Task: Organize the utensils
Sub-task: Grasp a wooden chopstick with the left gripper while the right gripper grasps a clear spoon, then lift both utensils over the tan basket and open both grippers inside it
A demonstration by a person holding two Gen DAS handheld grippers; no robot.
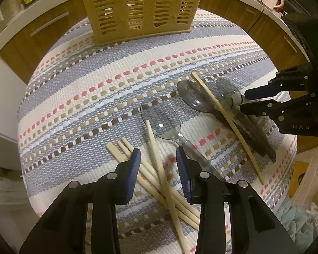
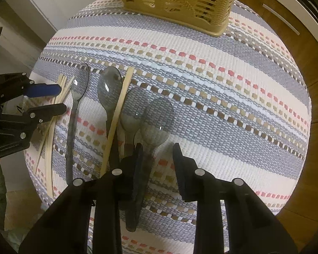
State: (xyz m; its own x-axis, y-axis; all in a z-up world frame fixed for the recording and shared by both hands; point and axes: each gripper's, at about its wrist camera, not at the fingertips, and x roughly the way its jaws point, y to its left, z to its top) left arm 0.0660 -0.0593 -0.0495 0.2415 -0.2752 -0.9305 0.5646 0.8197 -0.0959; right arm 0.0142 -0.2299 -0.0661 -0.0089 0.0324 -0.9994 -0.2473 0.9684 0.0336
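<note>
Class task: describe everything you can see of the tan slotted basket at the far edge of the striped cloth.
The tan basket looks like moulded plastic, its walls cut with rows of horizontal slots. It stands upright on a flat base rim on the striped cloth, at the far side, apart from the utensils. Its top is out of frame. Neither gripper touches it.

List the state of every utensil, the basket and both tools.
Basket: upright on the cloth.
Chopstick bundle: lying crossed, between the open left tool.
Spoons: lying flat.
Rightmost spoon: handle between the open right tool.
Single chopstick: lying across the spoons.
</note>
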